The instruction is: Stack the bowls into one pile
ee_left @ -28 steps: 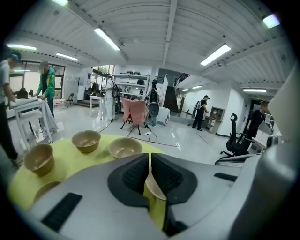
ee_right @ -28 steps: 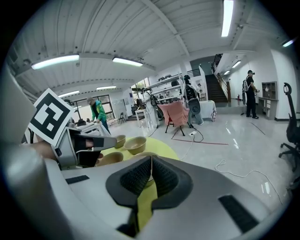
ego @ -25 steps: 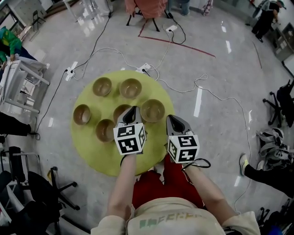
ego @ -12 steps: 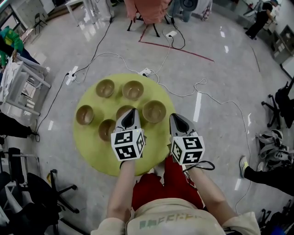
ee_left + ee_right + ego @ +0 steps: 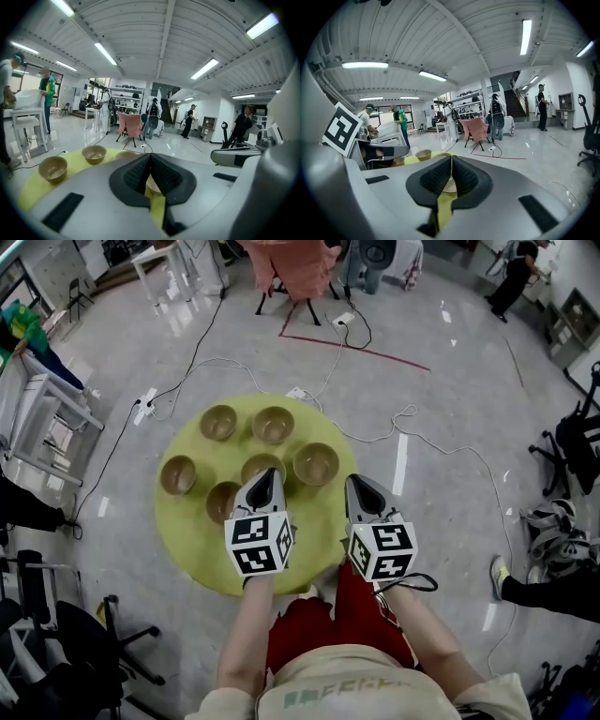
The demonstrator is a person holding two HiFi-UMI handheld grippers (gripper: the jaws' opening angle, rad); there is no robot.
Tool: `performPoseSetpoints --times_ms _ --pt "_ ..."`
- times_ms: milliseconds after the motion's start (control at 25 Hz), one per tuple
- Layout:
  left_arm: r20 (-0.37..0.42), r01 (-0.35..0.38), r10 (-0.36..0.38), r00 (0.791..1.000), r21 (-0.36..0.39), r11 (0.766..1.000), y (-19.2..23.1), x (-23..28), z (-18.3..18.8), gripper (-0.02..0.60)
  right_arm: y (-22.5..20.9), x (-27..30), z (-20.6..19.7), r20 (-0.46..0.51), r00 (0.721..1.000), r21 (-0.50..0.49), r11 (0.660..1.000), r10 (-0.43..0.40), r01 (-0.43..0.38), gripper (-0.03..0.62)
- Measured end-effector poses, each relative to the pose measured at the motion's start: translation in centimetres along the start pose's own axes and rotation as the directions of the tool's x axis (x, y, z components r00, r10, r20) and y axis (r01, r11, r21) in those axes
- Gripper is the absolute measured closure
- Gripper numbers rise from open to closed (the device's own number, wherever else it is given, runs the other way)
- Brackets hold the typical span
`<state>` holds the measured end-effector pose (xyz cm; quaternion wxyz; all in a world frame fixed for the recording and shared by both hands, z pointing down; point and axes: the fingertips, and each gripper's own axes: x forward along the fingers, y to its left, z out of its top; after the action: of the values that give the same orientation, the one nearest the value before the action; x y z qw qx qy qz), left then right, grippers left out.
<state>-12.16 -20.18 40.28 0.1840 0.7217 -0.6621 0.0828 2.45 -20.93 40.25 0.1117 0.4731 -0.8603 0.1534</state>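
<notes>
Six bowls stand apart on the round yellow table (image 5: 192, 540); none is stacked. Two are at the far side: the far-left bowl (image 5: 218, 422) and the far-right bowl (image 5: 273, 425). Three make a row in the middle: the left bowl (image 5: 178, 475), the middle bowl (image 5: 258, 463) and the right bowl (image 5: 316, 464). The near bowl (image 5: 219, 499) is just beside the middle one, on the person's side.

In the head view the left gripper (image 5: 269, 474) covers the near part of the middle bowl. Its jaws are pressed together with nothing between them. The right gripper (image 5: 352, 481) is at the right edge of the table, near the right bowl. Its jaws are also together and hold nothing.

White cables (image 5: 412, 423) lie on the floor beyond the table.
</notes>
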Motion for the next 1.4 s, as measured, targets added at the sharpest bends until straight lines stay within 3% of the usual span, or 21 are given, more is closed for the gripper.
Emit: performPoseSetpoints --times_ms 840,1400 --pt "0.049 0.114 -0.118 0.992 0.088 0.99 -2.5 -9.2 -0.8 0.558 4.5 -8.6 -0.1 0.106 0.992 -0.01 0.998 -0.063 0.064 0.559" --pt "0.061 0.104 -0.11 0.992 0.09 0.99 -3.3 -10.6 -1.1 0.558 4.5 -9.8 -1.0 0.104 0.994 -0.017 0.999 -0.035 0.037 0.559"
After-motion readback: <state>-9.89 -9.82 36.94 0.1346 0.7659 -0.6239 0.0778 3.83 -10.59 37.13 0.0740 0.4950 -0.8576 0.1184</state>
